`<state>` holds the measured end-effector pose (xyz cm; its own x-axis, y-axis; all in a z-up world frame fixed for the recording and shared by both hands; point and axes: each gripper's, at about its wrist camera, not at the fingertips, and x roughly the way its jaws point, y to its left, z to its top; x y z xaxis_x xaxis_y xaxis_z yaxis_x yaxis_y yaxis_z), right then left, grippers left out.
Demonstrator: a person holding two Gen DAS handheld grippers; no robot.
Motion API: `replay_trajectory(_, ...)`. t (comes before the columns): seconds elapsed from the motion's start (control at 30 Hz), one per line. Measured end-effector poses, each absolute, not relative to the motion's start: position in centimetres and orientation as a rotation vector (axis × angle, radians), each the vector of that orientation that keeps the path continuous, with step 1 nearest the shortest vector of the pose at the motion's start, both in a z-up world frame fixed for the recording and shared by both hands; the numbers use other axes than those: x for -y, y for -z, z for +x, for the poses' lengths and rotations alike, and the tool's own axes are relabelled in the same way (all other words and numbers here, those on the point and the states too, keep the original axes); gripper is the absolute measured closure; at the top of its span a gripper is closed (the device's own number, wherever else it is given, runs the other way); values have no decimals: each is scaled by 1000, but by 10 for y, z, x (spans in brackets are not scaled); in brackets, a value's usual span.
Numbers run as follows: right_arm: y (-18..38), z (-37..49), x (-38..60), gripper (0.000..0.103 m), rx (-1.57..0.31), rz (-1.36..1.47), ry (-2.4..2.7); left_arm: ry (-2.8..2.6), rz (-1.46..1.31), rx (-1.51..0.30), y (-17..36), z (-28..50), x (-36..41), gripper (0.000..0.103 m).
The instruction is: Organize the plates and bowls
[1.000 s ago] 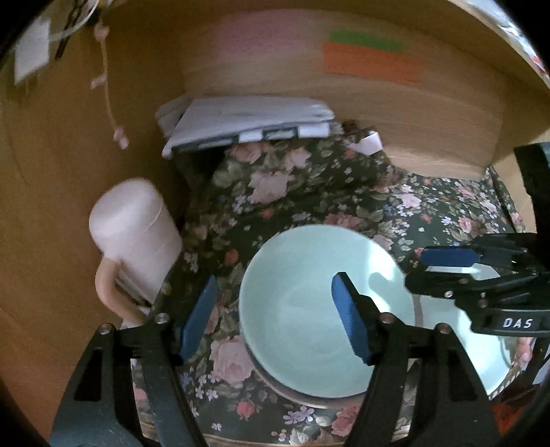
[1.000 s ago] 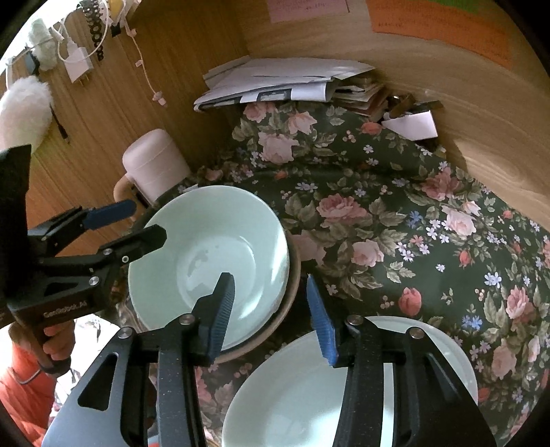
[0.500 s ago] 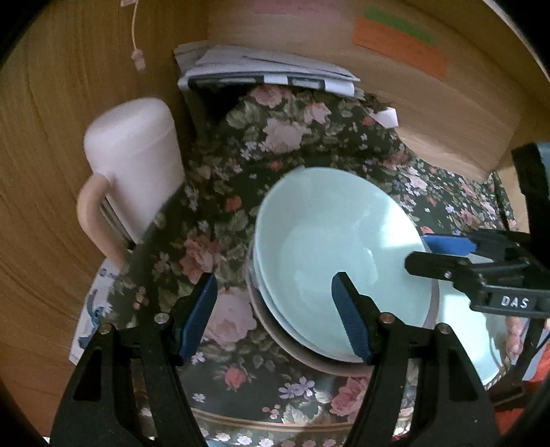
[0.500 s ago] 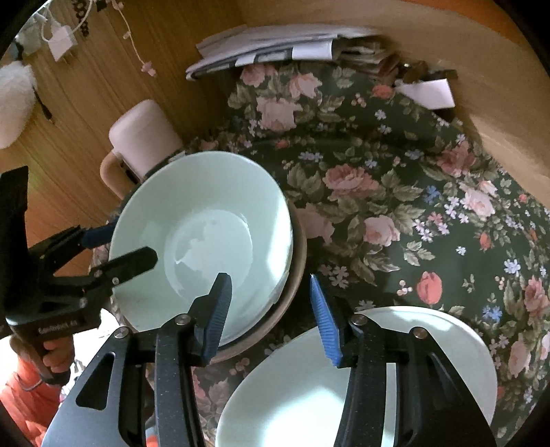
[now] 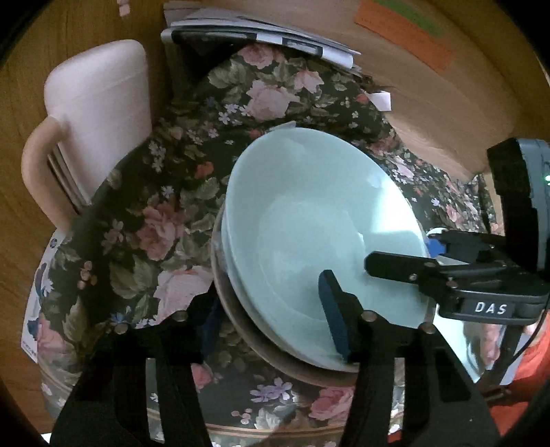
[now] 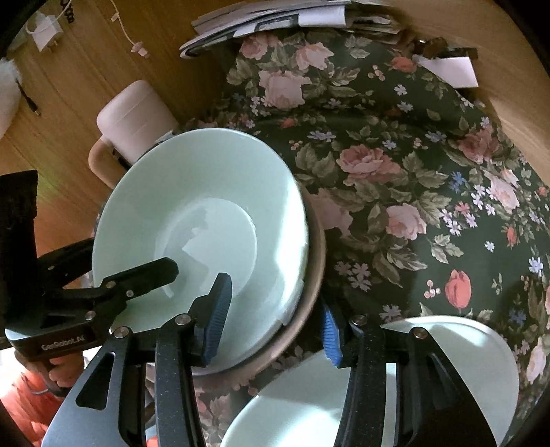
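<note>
A stack of pale green bowls (image 5: 309, 220) (image 6: 206, 220) rests in a brown dish (image 6: 314, 261) on a dark floral cloth (image 6: 395, 172). My left gripper (image 5: 271, 319) straddles the stack's near-left rim, one pad outside and one inside. Its jaws are closing, and I see no pad pressing. It also shows in the right wrist view as the left gripper (image 6: 127, 261). My right gripper (image 6: 271, 325) (image 5: 402, 252) straddles the opposite rim, open, with its left pad inside the top bowl. A second pale green dish (image 6: 447, 361) lies below the right gripper.
A pink mug (image 5: 99, 113) (image 6: 134, 117) stands beside the stack against the wooden wall. A pile of papers (image 5: 257, 31) (image 6: 275, 17) lies at the back of the cloth. A hand with an orange sleeve (image 6: 27, 405) holds the left gripper.
Both grippers have come down onto the bowl stack from either side. The left gripper's jaws have narrowed around the rim, and its view has rolled.
</note>
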<state>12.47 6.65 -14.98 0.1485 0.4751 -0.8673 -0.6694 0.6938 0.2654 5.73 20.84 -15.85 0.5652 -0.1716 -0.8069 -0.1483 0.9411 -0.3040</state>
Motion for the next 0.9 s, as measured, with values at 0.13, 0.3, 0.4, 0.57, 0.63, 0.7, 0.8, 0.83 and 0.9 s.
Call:
replay_trajectory(0.13, 151, 126, -70, 63, -1157, -217, -819, 14, -366, -974, 158, 58, -209, 52)
replay_trajectory(0.3, 151, 128, -74, 66, -1152, -209, -810, -27, -340, -981, 157, 60, -205, 53)
replay_trajectory(0.4, 147, 125, -69, 66, -1141, -212, -809, -43, -339, -985, 157, 62, -205, 53)
replay_trajectory(0.57, 142, 122, -63, 68, -1132, -188, -809, -55, -353, -982, 155, 62, -206, 53)
replay_trajectory(0.63, 138, 121, -59, 68, -1121, -177, -806, -55, -354, -976, 152, 62, -205, 53)
replay_trajectory(0.7, 133, 119, -54, 68, -1107, -168, -800, -52, -349, -967, 148, 61, -202, 53)
replay_trajectory(0.8, 125, 116, -43, 68, -1088, -155, -791, -47, -332, -951, 141, 61, -195, 53)
replay_trajectory(0.83, 122, 116, -39, 68, -1081, -150, -787, -44, -329, -946, 139, 62, -193, 53)
replay_trajectory(0.9, 115, 115, -31, 68, -1071, -141, -778, -35, -323, -935, 134, 62, -188, 53)
